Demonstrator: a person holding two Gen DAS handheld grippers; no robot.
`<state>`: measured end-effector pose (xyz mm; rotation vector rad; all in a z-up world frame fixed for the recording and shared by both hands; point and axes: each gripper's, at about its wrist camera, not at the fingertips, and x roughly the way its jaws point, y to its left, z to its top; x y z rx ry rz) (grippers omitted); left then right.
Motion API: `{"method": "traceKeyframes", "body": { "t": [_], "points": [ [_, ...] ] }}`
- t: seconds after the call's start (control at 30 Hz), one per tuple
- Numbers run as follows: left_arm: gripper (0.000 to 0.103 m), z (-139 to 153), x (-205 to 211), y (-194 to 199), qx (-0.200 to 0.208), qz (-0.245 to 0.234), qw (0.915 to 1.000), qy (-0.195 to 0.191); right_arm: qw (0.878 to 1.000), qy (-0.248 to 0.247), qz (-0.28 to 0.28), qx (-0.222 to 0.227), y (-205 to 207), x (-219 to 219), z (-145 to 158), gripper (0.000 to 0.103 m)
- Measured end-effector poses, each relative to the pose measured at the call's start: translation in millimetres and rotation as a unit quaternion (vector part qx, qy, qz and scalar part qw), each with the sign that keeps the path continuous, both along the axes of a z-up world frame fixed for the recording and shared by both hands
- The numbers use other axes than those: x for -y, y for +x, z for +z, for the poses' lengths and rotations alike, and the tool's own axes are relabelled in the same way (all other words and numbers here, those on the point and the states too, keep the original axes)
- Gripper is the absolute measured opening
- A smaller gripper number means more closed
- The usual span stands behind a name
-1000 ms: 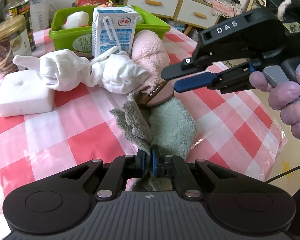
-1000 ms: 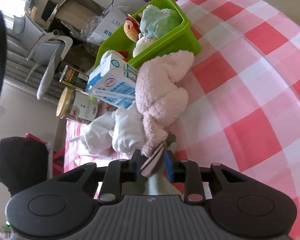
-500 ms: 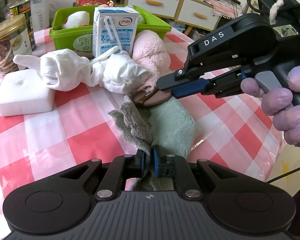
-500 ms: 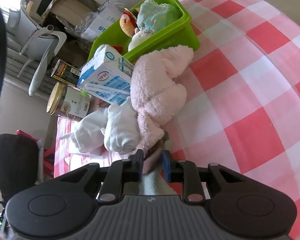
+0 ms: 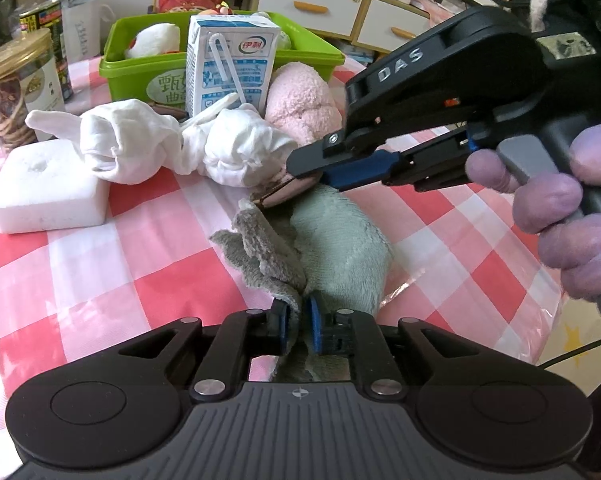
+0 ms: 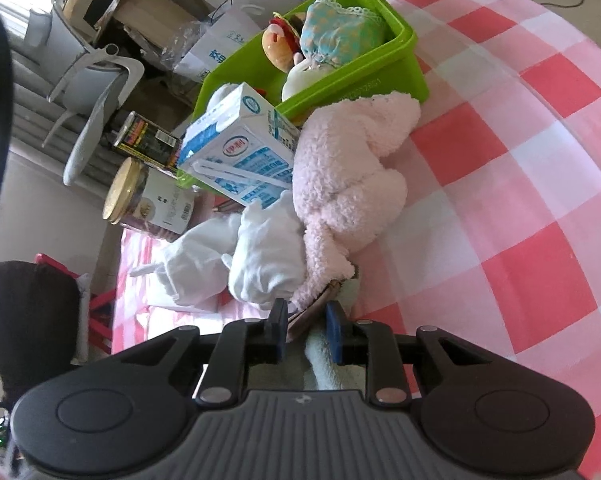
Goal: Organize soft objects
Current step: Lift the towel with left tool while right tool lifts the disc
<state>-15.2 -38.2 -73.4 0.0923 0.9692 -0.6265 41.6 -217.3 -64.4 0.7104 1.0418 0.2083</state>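
Plush fabric, limp and light: the grey-green towel [image 5: 340,248] lies bunched on the checked tablecloth [image 5: 100,280], near the green bin [image 5: 140,56] of soft toys. It will sag and drag from any single corner, so its folded hem and brown tag [image 5: 288,194] look the firmest holds. The left gripper [image 5: 298,322] has just been easing apart, folds between its jaws. The right gripper [image 6: 306,330] is clenched on the tag.
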Motion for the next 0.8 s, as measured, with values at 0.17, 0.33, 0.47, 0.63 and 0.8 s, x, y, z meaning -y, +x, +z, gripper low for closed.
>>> {"method": "traceKeyframes", "body": {
  "t": [0.17,0.33,0.47,0.63,0.8],
  "points": [
    [0.004,1,3,2,-0.004,0.000,1.0000,0.002,1.000,-0.005,-0.001,0.005,0,-1,-1,0.000],
    [0.000,5,-1,2,-0.011,-0.003,0.9999,0.013,1.000,-0.001,-0.010,0.014,-7,15,7,0.000],
    [0.000,6,-7,4,-0.014,0.007,0.9997,0.019,0.999,0.002,-0.033,0.008,-13,37,6,0.000],
    [0.000,15,-17,7,-0.007,0.026,0.9995,0.014,0.998,0.007,-0.057,0.007,-20,60,9,0.000],
    [0.000,34,-27,8,0.009,0.037,0.9991,-0.021,0.997,0.029,-0.074,0.024,-30,72,23,0.000]
  ]
}}
